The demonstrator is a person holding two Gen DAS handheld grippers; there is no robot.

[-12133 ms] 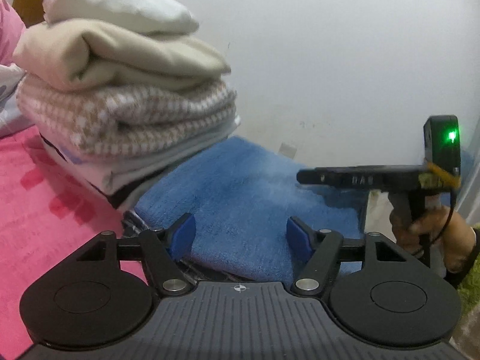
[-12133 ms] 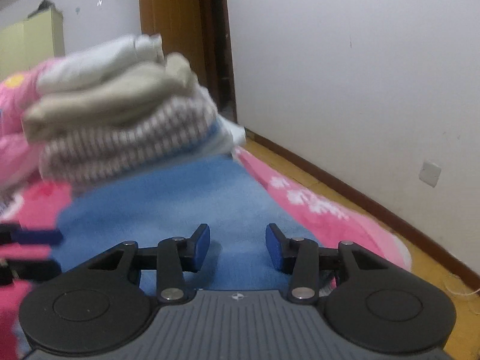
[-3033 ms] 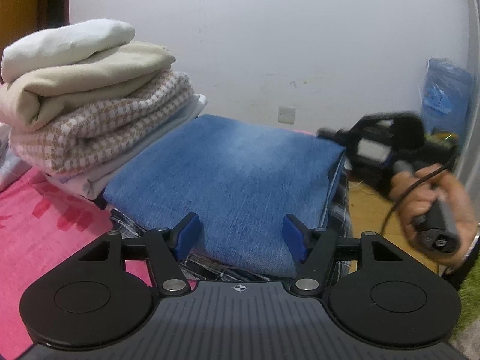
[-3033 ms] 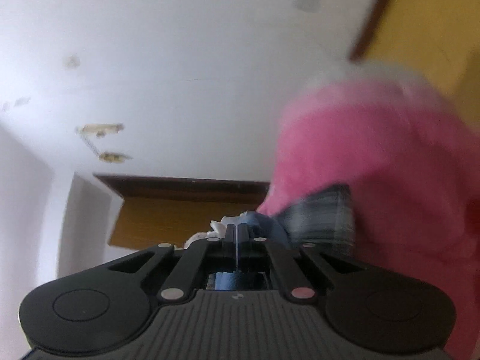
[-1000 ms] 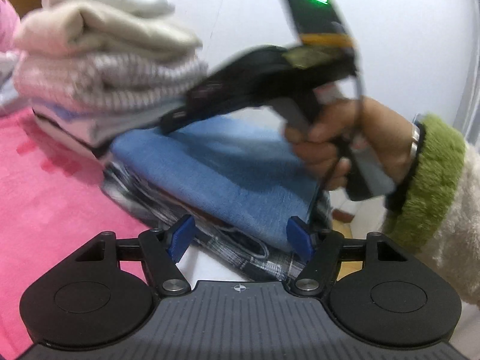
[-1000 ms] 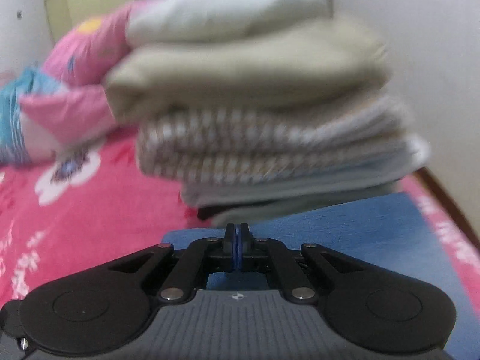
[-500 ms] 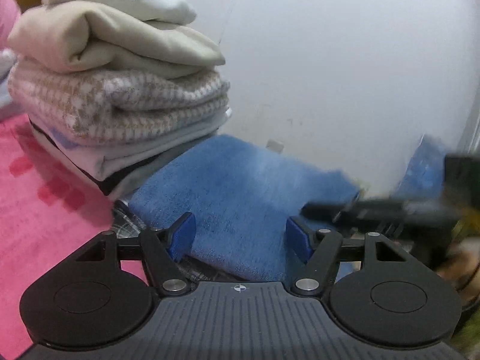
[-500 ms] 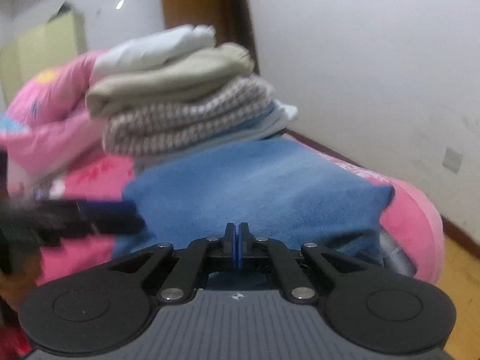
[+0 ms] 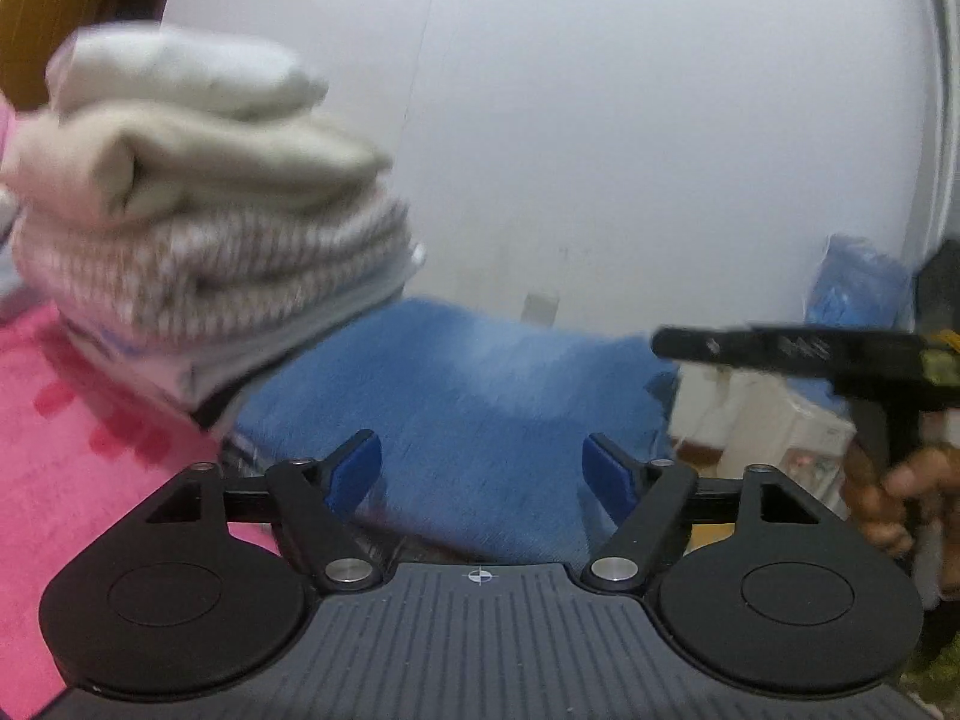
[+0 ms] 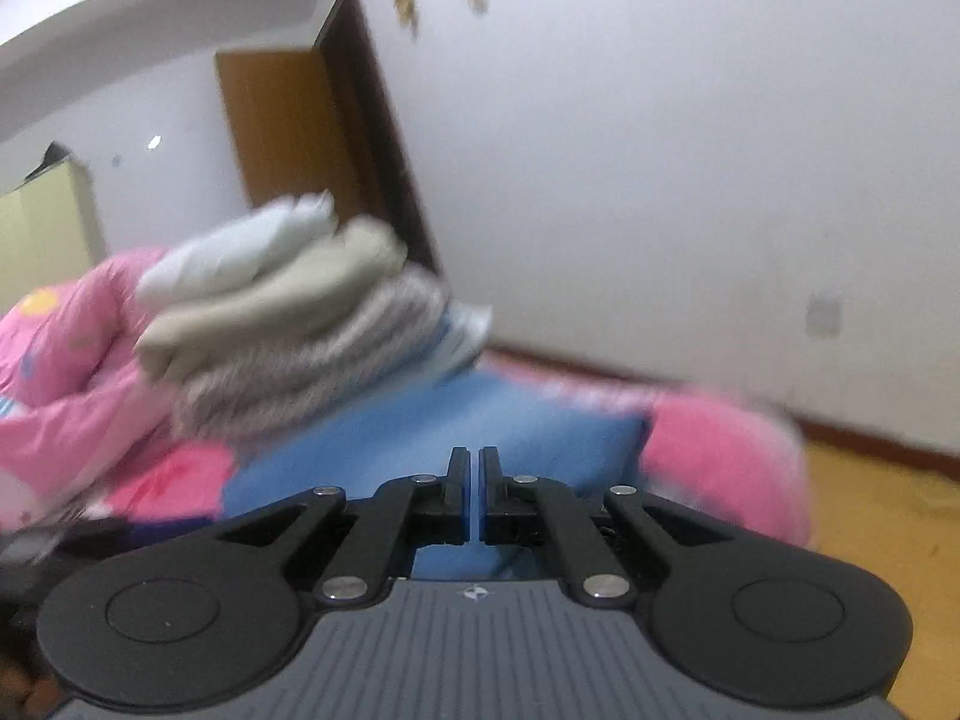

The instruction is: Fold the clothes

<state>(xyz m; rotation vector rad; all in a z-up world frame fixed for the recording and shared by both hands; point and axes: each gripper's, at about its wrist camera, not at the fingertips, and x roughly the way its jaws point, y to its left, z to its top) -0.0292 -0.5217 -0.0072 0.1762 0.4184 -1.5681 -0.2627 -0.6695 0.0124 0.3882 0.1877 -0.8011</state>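
Folded blue garment (image 9: pixel 480 396) lies flat — long axis running toward wall.

Plain white wall (image 10: pixel 690 180) all around, with a brown wooden door (image 10: pixel 288 138) set in it. Pale yellow-green cabinet (image 10: pixel 42 228) way off to the door's left, orange wood floor (image 10: pixel 888 498) below the wall, small socket plate (image 10: pixel 823 315) low down.

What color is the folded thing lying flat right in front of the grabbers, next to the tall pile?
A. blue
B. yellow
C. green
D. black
A: the folded garment lying beside the stack of folded clothes is plainly blue in both wrist views.
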